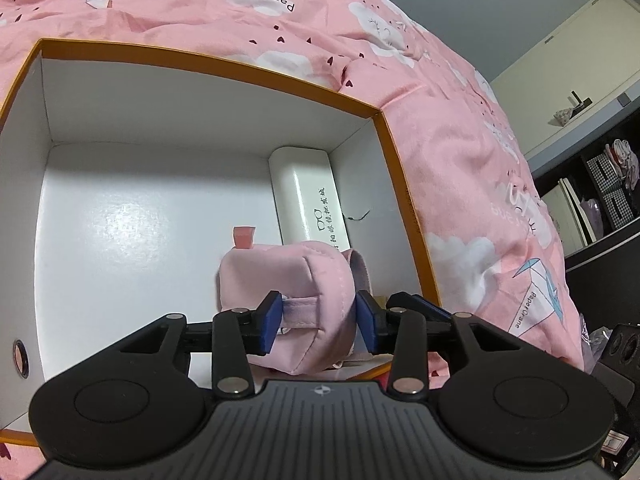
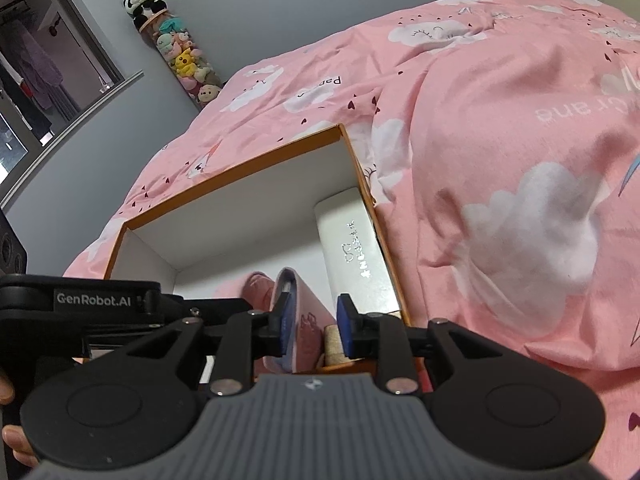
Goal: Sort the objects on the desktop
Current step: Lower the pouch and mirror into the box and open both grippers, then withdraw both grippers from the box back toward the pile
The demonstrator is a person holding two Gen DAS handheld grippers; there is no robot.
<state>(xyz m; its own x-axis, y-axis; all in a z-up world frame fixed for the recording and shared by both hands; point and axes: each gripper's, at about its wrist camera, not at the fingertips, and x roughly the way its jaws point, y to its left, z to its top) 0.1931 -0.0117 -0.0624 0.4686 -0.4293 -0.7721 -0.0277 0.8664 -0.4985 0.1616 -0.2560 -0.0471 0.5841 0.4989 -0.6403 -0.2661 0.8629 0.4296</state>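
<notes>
So the left gripper has its blue pads sitting on either side of a soft pink pouch, with the pouch's folded seam flap right between them. The left pad looks like it's touching the flap, while the right pad seems to have a sliver of gap, so honestly I can't tell if it's really pinching or just loosely around it.

The pouch itself is pale pink, kind of velvety, puffy and rounded like a little pillow, with stitched edges, a small darker pink tab sticking up at the back and a lighter strap or band curling off its right side. It's inside the box, near the front right part of the floor.

From the right wrist view, the right gripper has its jaws parted a bit around the pouch's upright edge. Its left pad is right up against the fabric, the right pad is clear of it with a gap showing. There's a little darker pink figure printed on that side of the pouch.

Further out: the box is white inside with an orange rim, and a white glasses case with a spectacles logo and some lettering lies along its right wall, just behind the pouch. The whole box sits on a pink bedspread with white clouds and tiny hearts.
</notes>
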